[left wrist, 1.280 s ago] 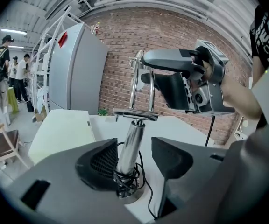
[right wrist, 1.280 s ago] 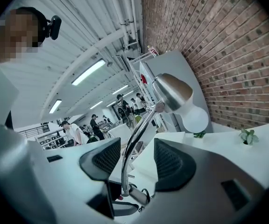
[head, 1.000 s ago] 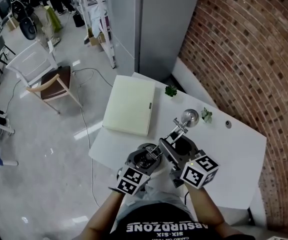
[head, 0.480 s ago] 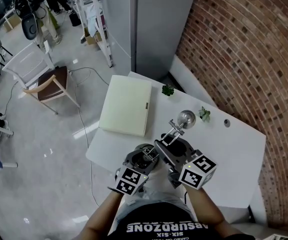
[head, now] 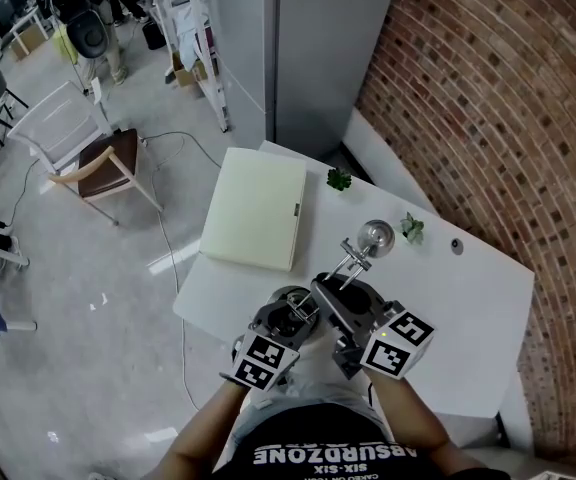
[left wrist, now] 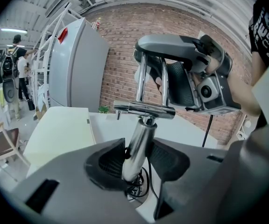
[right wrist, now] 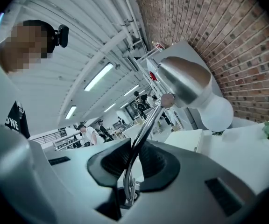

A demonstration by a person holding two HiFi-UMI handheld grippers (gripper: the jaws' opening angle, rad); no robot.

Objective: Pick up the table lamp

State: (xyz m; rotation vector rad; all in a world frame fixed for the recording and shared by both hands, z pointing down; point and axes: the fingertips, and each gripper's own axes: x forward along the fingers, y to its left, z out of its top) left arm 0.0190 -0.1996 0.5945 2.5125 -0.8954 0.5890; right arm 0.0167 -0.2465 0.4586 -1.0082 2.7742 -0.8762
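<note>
A chrome table lamp (head: 353, 258) stands on the white table (head: 468, 308), its round head (head: 376, 235) pointing away from me. My left gripper (head: 290, 318) is low at the lamp's base. Its jaws are closing, and the pads touch both sides of the thick chrome post (left wrist: 138, 141). My right gripper (head: 340, 290) is higher, to the right. Its jaws are also closing, and the pads pinch the thin chrome arm rod (right wrist: 141, 134). Beyond them rise the shade (right wrist: 183, 80) and white bulb (right wrist: 217, 111).
A cream flat box (head: 258, 208) lies on the table's far left part. Two small green plants (head: 340, 179) (head: 413, 230) sit near the far edge. A brick wall (head: 488, 118) runs along the right, a grey cabinet (head: 298, 48) stands behind, and a chair (head: 98, 158) stands on the floor at left.
Both grippers stay at the lamp in nearly the same places. The right gripper's marker cube has tilted a little. The lamp has not moved on the table.
</note>
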